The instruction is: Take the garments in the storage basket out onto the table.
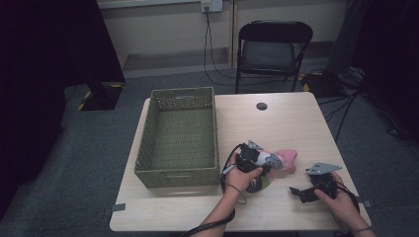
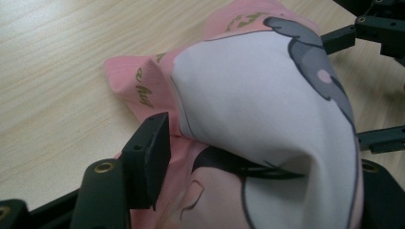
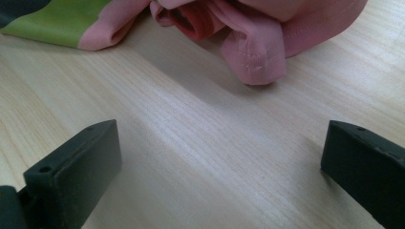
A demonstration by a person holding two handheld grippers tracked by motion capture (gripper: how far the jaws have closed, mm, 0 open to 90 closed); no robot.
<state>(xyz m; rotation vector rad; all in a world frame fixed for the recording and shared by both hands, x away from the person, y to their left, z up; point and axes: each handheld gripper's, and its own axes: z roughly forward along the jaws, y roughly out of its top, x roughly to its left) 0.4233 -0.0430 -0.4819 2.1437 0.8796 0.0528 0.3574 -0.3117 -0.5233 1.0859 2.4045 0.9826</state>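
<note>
The right tool [image 1: 296, 191], a black two-jaw hand-held gripper, rests low over the near right part of the pale wood-grain worktop [image 1: 296, 123]; its jaws stand wide apart with nothing but bare wood between them. The crumpled pink cotton garment with a white and grey cartoon print [image 1: 285, 159] lies just ahead of that tool, apart from it: in the right gripper view a stitched pink hem [image 3: 255, 59] and a green panel [image 3: 62, 24] sit beyond the jaw tips, not touching them. The left tool [image 1: 271, 163], of the same build, is at the garment's near left side. In the left gripper view one jaw presses against the pink fabric [image 2: 143, 86] while the white printed fold [image 2: 258, 109] bulges up between the two jaws and hides the other jaw's face, so the jaws appear to be closed on a bunch of cloth. The garment is judged light, soft and limp: it will sag and trail from any single pinch, and a thin layer may slip out. A thick gathered fold or the doubled hem offers the surest hold, and a second pinch by the right tool on the near hem would keep the cloth from dragging. Farther off, at the worktop's left side and well apart from the garment, stands an olive-green woven rectangular basket [image 1: 148, 148], open at the top. Beyond the worktop's far edge is a black folding chair [image 1: 273, 49].
</note>
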